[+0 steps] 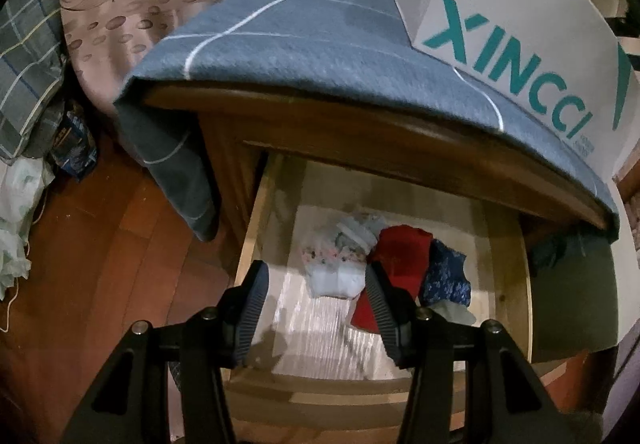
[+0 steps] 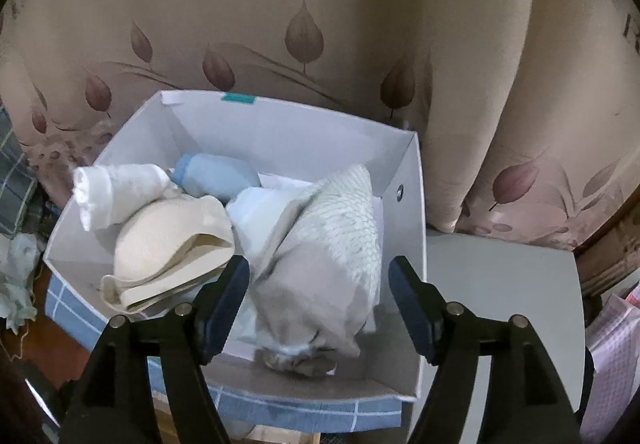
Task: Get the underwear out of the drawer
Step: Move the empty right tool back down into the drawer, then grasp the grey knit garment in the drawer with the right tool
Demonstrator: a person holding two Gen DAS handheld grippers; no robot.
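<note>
In the left wrist view the wooden drawer [image 1: 248, 244] stands open under a nightstand. Inside lie a pale floral underwear piece [image 1: 340, 264], a red one [image 1: 400, 256] and a blue patterned one [image 1: 446, 276]. My left gripper [image 1: 316, 280] is open and empty, hovering just above the pale piece. In the right wrist view a white box [image 2: 404, 171] on the nightstand holds several rolled and folded underwear pieces, with a grey-white one [image 2: 328, 256] in front. My right gripper [image 2: 318, 276] is open around that piece, above the box, not clamping it.
A blue checked cloth [image 1: 300, 39] covers the nightstand top and hangs over its left side. The white box with teal lettering [image 1: 520, 35] sits at its right. A leaf-patterned curtain [image 2: 280, 23] hangs behind. Bags and clutter [image 1: 68, 139] lie on the wooden floor at left.
</note>
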